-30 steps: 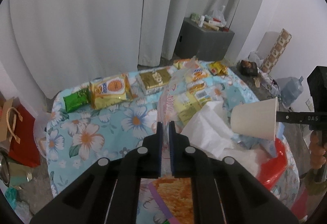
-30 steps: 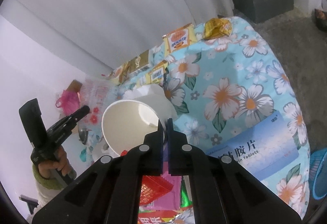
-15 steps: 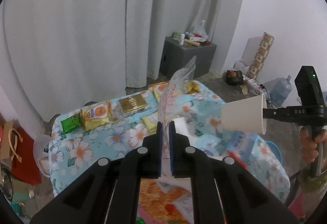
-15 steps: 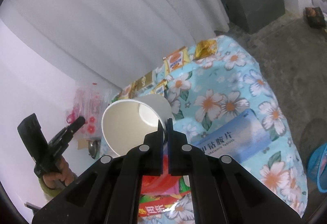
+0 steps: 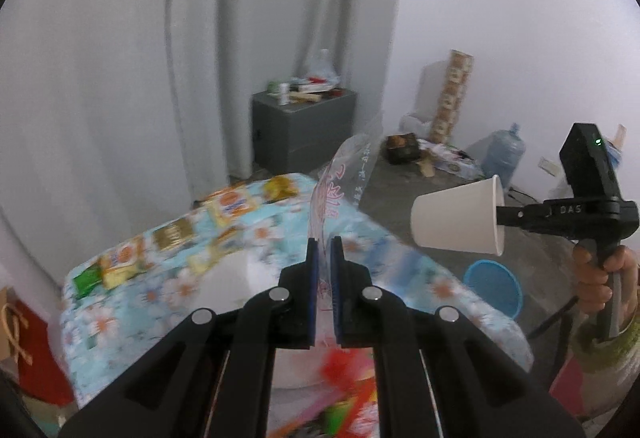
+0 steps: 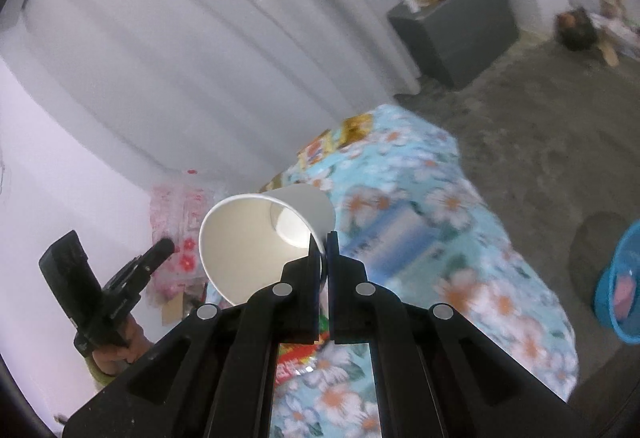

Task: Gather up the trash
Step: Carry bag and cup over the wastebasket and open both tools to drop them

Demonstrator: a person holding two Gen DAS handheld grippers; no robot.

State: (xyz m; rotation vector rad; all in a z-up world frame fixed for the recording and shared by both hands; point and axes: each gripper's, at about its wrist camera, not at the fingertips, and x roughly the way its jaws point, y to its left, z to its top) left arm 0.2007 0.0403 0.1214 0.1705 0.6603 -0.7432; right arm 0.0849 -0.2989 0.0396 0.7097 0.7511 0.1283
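Left wrist view: the left tool [image 5: 323, 246] is pressed together on a clear plastic bag [image 5: 347, 178] with red print; the bag stands up from between the fingers above the table [image 5: 448, 290]. The table carries a light-blue floral cloth, blurred in this view. On its far side lie snack packets [image 5: 230, 204], gold and orange, and a green packet [image 5: 89, 278] near the far left corner. A white crumpled paper [image 5: 232, 278] lies near the middle of the cloth.

To the right, well apart from the left tool, the right tool [image 5: 500, 216] is held in the person's right hand [image 5: 596, 278]. It pinches the rim of a white paper cup [image 5: 456, 216], which lies on its side in the air with its base pointing left. Below the cup, a blue basket [image 5: 494, 288] stands on the floor beside the table.

Right wrist view: the right tool [image 6: 325, 250] is closed on the cup [image 6: 256, 238] rim, one finger inside and one outside; the cup mouth faces the camera. The basket [image 6: 616, 278] sits at the right edge on the floor and holds a pink item. A blue tablet box [image 6: 396, 238] lies on the cloth beyond the fingers. The left tool [image 6: 160, 248] appears at the left, held up with the bag [image 6: 180, 206] beside its tip. A grey cabinet [image 6: 456, 34] stands against the curtain.
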